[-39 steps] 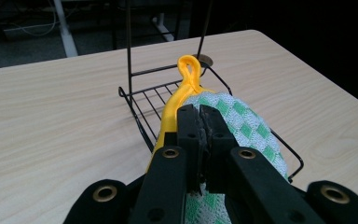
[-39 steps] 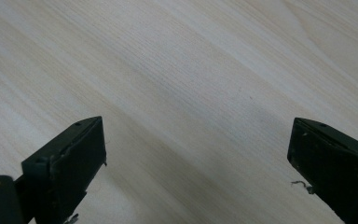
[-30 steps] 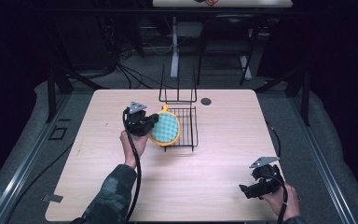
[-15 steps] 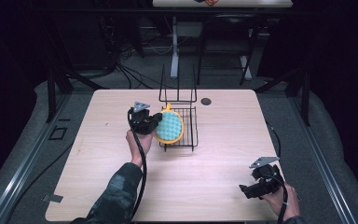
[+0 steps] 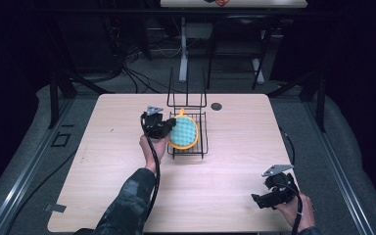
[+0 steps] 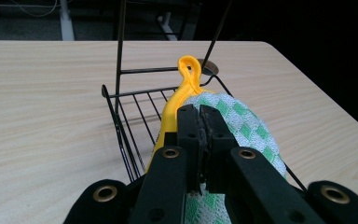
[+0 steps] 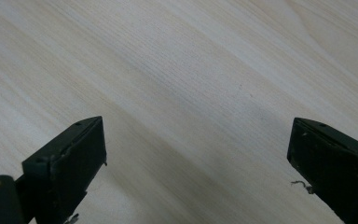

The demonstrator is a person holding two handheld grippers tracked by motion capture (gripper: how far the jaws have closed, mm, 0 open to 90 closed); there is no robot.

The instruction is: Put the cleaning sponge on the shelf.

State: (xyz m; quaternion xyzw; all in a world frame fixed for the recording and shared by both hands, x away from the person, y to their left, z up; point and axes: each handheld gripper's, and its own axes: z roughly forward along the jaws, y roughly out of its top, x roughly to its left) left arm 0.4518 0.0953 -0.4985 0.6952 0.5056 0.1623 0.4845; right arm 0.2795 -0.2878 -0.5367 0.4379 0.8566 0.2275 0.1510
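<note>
Your left hand-held gripper (image 6: 199, 116) clamps the pot holder (image 6: 235, 126); ahead, its loop (image 6: 189, 70) could snag the wire rack (image 6: 126, 126). Your right hand-held gripper (image 7: 198, 158) idles apart.

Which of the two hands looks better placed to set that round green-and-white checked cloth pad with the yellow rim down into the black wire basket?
Left. The left gripper is shut on the pad at the basket. The right gripper waits open, near the table's front edge.

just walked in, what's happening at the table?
A person holds a tool in each hand. The left tool is shut on a round green-checked pot holder with a yellow rim, held over the black wire rack. The right tool is open and idle above the bare wooden table near its front right corner.
</note>
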